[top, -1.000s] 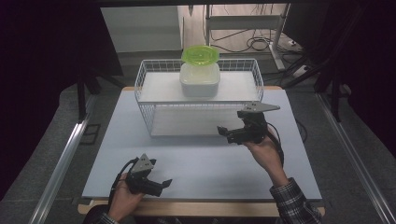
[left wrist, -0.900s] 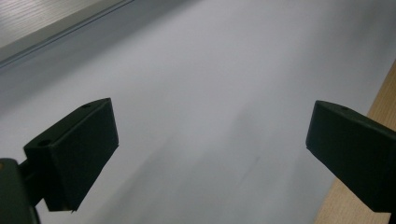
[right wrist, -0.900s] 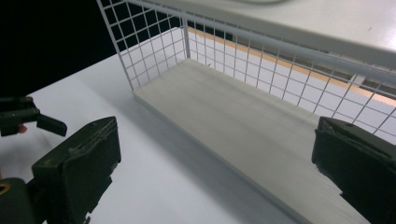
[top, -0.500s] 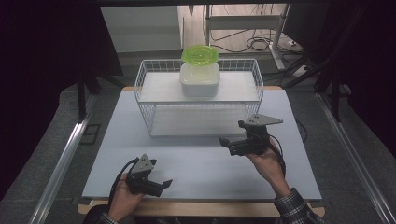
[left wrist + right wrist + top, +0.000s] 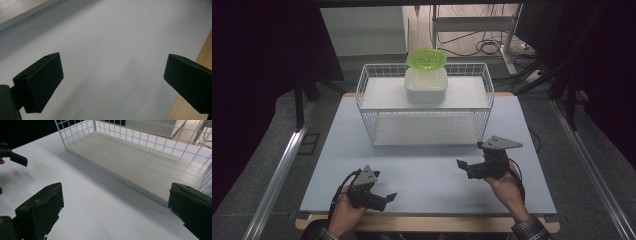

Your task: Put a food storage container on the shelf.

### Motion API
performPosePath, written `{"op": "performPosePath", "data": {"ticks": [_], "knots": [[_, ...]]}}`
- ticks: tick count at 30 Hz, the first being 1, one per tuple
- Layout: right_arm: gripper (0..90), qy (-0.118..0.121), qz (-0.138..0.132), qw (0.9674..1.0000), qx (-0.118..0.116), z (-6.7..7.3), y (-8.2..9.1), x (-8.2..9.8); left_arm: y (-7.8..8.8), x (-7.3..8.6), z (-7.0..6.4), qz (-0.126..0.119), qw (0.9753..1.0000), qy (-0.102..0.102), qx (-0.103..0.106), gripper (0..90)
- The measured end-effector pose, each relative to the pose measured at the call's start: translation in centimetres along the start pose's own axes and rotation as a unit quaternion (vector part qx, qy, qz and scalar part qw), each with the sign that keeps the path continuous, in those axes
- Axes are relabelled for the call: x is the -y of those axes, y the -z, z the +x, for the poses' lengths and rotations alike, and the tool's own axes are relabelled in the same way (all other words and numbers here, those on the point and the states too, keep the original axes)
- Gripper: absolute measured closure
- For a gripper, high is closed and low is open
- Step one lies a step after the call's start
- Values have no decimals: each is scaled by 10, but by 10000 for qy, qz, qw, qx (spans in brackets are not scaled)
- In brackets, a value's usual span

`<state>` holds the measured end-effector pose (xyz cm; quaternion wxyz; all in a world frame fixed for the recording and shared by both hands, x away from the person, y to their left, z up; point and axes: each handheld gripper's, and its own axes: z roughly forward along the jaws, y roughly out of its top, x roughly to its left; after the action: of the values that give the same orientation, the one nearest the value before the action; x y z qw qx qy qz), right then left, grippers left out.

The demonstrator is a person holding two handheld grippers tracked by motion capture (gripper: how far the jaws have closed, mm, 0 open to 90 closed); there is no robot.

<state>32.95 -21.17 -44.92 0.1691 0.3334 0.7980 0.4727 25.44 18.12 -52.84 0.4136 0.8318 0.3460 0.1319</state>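
A white tub (image 5: 426, 86) with a bright green lid (image 5: 427, 58) stands on the upper shelf of a white wire rack (image 5: 488, 95) at the back of the table. My right gripper (image 5: 463, 166) hovers open in front of the rack's right half, pointing left. In the right gripper view its jaws (image 5: 115, 212) stand wide apart with nothing between them, and the rack's lower shelf board (image 5: 140, 162) lies ahead. My left gripper (image 5: 388, 198) rests open near the table's front edge. Between its jaws (image 5: 112, 82) there is just bare table.
The pale blue-white table top (image 5: 427, 170) has a wooden front edge (image 5: 200, 57). The left gripper's jaw (image 5: 16, 157) shows at the far left of the right gripper view. Metal rails (image 5: 277, 170) run along both sides, with cables on the floor behind.
My right gripper has drawn back from the rack's front toward the person, a little to the right. The left gripper has stayed where it was.
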Motion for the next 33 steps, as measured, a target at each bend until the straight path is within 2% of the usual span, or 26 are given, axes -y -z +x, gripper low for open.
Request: {"op": "performPosePath", "data": {"ticks": [8,17,24,33], "knots": [[0,11,144,9997,212,-4,4,23,0,0,0,-2,10000,-11,2,21],[0,-101,212,9994,239,-6,5,41,-1,0,0,-7,10000,-9,24,21],[0,99,485,9984,289,-1,-2,51,-1,0,0,-24,10000,-1,46,21],[0,196,780,9964,285,1,-12,59,-2,0,-1,-1,10000,-58,44,20]]}}
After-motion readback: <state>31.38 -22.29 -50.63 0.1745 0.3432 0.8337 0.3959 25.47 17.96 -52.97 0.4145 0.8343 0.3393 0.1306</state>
